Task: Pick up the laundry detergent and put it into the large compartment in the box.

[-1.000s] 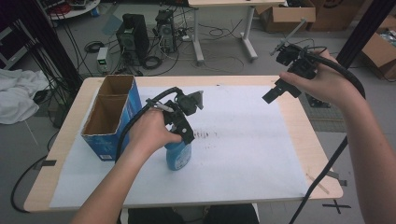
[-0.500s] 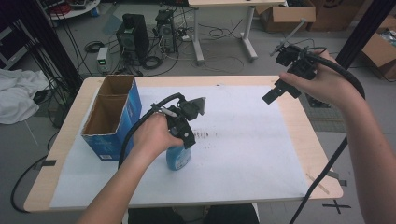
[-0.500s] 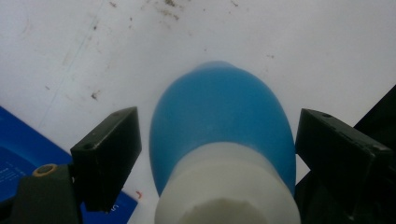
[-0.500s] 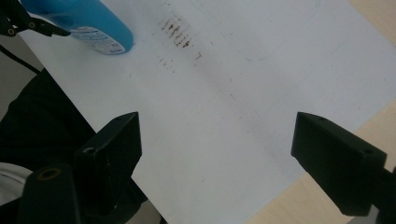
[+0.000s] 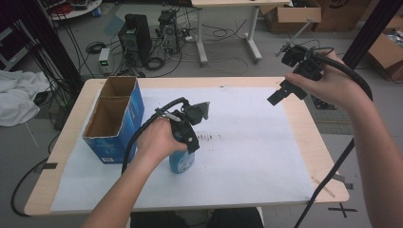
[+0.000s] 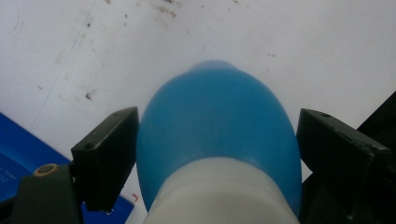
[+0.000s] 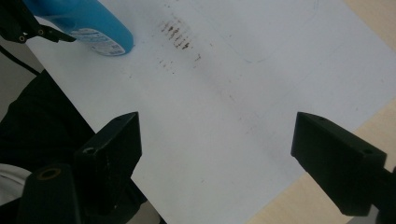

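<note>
A blue bottle (image 5: 181, 161) with a white upper part stands upright on the white paper (image 5: 247, 156) left of the table's middle. My left gripper (image 5: 184, 145) comes down on it from above. In the left gripper view the bottle (image 6: 217, 135) fills the gap and both wide-set jaws press its sides. My right gripper (image 5: 280, 92) hangs in the air above the table's far right part. Its jaws are open with nothing between them, and in the right gripper view (image 7: 217, 154) they look down on the paper and the bottle (image 7: 93, 23).
An open blue cardboard box (image 5: 135, 107) with two compartments stands just left of the bottle. Brown smudges (image 5: 209, 137) mark the paper beside the bottle. The wooden table edge (image 5: 328, 142) runs along the right. Computers and cables lie on the floor beyond the table.
</note>
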